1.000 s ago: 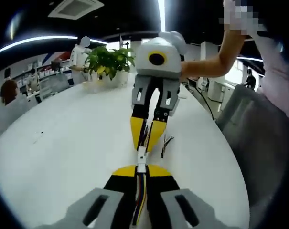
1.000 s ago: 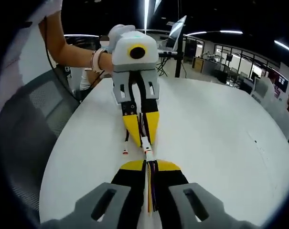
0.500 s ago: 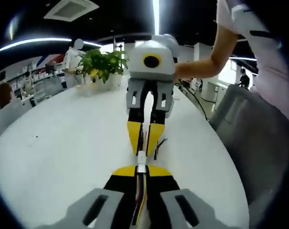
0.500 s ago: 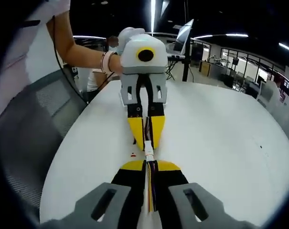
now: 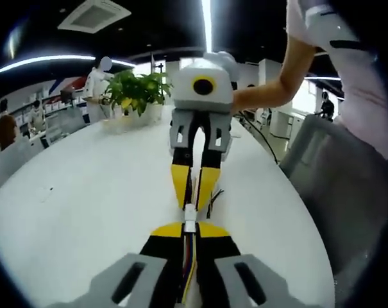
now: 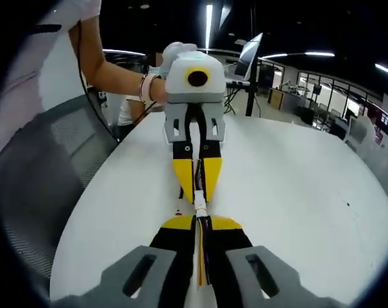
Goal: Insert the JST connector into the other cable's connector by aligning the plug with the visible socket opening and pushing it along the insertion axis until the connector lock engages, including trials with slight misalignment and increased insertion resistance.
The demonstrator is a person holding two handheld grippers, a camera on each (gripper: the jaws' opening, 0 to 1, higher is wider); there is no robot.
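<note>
Connectors: in the left gripper view a small white JST connector (image 5: 190,215) sits between the two grippers' yellow tips, above the round white table (image 5: 84,212); in the right gripper view the white connector (image 6: 199,207) lies at the same meeting point. Whether plug and socket are fully seated cannot be told.
Left gripper: in the left gripper view the left gripper (image 5: 189,229) has its yellow-tipped black jaws drawn close together on a bundle of coloured wires (image 5: 188,260) that leads up to the connector. In the right gripper view it points toward the camera (image 6: 196,192), jaws nearly together on its cable.
Right gripper: in the right gripper view the right gripper (image 6: 200,222) is pinched tight on its own coloured wires (image 6: 201,256), with the connector just beyond its tips. In the left gripper view it faces the camera (image 5: 194,199), jaws narrow.
Loose cable ends: thin dark wires (image 5: 214,196) trail on the table just beside the right gripper's tips; a small red-tipped lead (image 6: 178,212) lies on the table beside the left gripper's tips.
Person: a bare forearm (image 5: 270,90) reaches in from the table's edge, beside a grey mesh chair (image 5: 335,186).
Far edge: a potted green plant (image 5: 137,90) stands at the table's far edge.
</note>
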